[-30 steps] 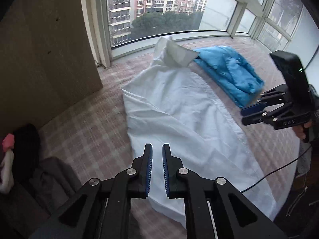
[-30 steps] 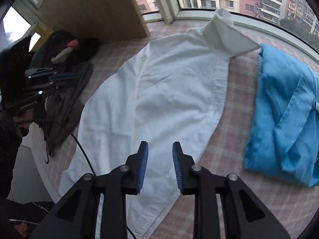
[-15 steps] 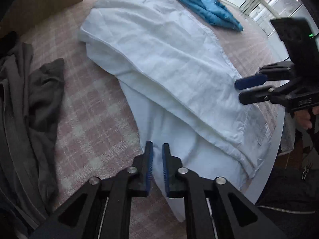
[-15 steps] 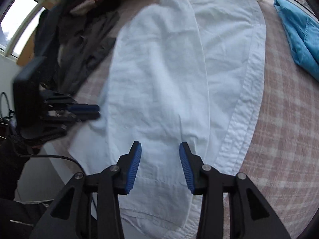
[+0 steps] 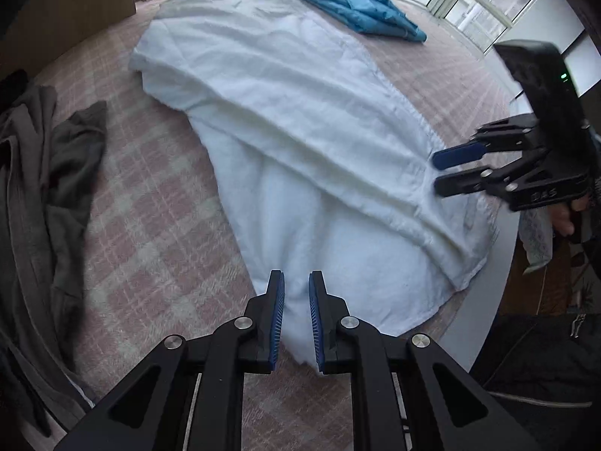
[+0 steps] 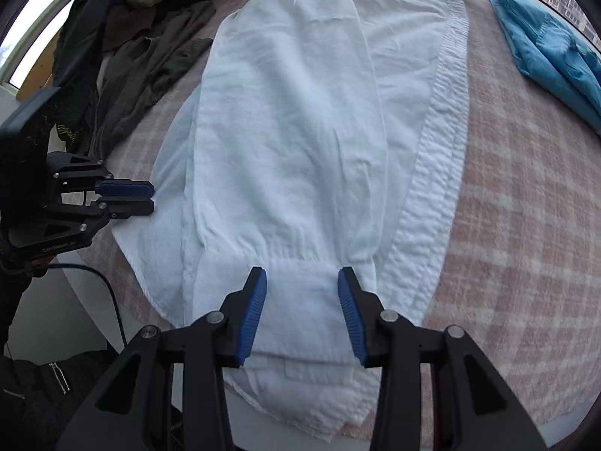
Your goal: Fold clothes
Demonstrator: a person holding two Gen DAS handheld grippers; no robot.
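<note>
The long white woven shirt (image 6: 293,143) lies flat along the pink checked desk (image 6: 518,225), hem end at the near rim, both sides already turned in to form a narrow strip. We judge this layout prepares a lengthwise fold from the hem toward the collar. We hold the right tongs (image 6: 302,314) over the cuff and hem area; their jaws have just been opening and stand apart astride the cloth, pads not pressing it. We hold the left tongs (image 5: 296,314) over the opposite hem corner, jaws nearly closed and empty, with a narrow gap. A blue crumpled garment (image 6: 552,49) rests well apart beyond the shirt, and dark grey clothes (image 5: 49,188) lie beside it, clear of the fold path.
</note>
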